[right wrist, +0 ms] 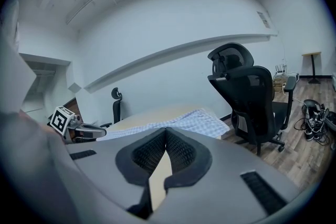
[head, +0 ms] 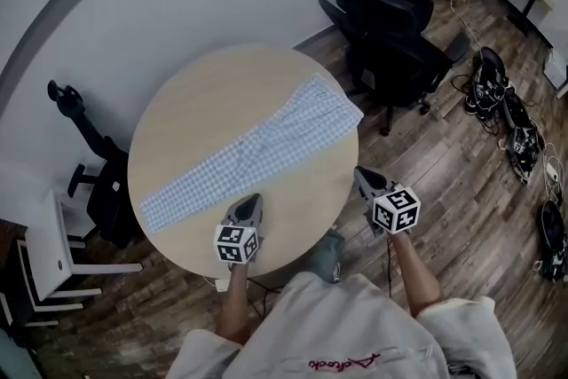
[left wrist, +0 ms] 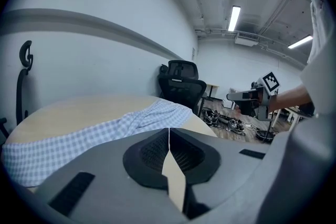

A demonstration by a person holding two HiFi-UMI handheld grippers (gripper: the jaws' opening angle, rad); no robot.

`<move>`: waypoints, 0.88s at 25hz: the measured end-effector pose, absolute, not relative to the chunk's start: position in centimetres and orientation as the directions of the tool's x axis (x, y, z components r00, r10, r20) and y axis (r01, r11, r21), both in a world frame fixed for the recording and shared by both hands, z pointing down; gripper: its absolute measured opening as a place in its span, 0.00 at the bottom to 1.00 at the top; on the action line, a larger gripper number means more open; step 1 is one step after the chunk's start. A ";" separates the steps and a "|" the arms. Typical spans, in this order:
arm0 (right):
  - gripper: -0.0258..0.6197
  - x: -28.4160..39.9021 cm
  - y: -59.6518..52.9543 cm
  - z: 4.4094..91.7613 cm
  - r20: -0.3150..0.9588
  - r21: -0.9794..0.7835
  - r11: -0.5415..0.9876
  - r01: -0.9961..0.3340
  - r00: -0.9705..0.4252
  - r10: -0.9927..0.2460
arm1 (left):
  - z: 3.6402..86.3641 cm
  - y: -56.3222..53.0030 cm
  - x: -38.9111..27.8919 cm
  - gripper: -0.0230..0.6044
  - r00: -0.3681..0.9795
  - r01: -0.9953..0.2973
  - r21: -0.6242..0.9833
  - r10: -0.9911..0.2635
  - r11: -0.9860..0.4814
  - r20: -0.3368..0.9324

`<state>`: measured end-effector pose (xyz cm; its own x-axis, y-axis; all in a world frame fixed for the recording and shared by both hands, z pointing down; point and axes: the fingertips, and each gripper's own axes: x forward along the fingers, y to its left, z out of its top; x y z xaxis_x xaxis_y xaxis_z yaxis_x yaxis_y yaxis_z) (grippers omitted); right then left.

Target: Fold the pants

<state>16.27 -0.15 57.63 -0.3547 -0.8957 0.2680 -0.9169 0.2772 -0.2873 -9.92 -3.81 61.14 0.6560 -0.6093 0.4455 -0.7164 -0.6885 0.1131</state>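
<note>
Blue-and-white checked pants (head: 257, 146) lie stretched out flat across the round wooden table (head: 195, 93), running from its near left edge to its far right edge, where the waist end hangs slightly over. My left gripper (head: 251, 201) is shut and empty, hovering over the table's near edge just short of the pants (left wrist: 100, 134). My right gripper (head: 360, 174) is shut and empty too, held off the table's right edge, near the waist end (right wrist: 184, 119). Each gripper view shows its jaws closed together with nothing between them.
Two black office chairs (head: 390, 22) stand beyond the table at the right. Another dark chair (head: 98, 173) and a white stand (head: 49, 257) are at the left. Cables and gear (head: 515, 120) litter the wooden floor at the far right.
</note>
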 end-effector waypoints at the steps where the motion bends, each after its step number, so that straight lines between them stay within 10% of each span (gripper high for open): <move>1: 0.09 16.6 -0.5 57.9 0.272 -0.288 0.280 -0.916 -0.359 -0.893 | 61.4 -4.1 -9.8 0.09 0.651 -0.720 0.113 -0.612 -0.684 0.449; 22: 0.09 21.8 -18.2 58.6 0.395 -0.193 0.430 -0.882 -0.471 -0.789 | 65.5 -13.5 -10.1 0.09 0.495 -0.854 0.132 -0.707 -0.503 0.506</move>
<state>21.81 -18.18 58.64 -0.4706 -0.7890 0.3949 -0.8822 0.4296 -0.1930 -10.08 -13.49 65.53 0.4947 -0.7065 0.5060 -0.8539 -0.5034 0.1320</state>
